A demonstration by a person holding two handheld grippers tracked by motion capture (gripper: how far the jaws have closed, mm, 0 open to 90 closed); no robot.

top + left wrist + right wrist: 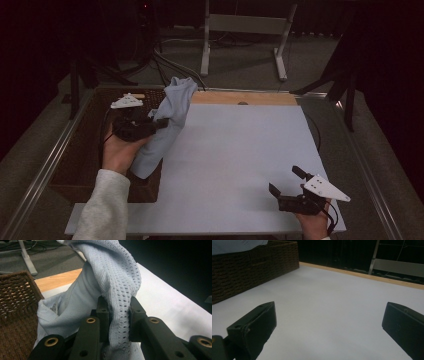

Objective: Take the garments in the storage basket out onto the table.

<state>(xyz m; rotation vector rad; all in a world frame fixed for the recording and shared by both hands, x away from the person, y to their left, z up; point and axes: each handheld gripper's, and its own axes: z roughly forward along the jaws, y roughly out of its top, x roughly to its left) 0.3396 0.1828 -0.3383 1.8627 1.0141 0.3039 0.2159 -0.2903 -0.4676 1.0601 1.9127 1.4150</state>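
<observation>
White tabletop (240, 165), basket (80, 165) far left. Left tool (161, 123) clamped on knit cloth (170, 120) hanging over basket w/ tabletop edge: soft, light, floppy; grip bunched folds. Right tool (290, 182) open, empty.

basket (75, 165): dark wicker, table's left | table (240, 150): white top, wooden far edge

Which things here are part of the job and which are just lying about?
In use:
left gripper, shut on the light blue knitted cloth
dark brown woven basket
white table top

Not in use:
right gripper, open, over bare table
grey metal stand on the floor
</observation>
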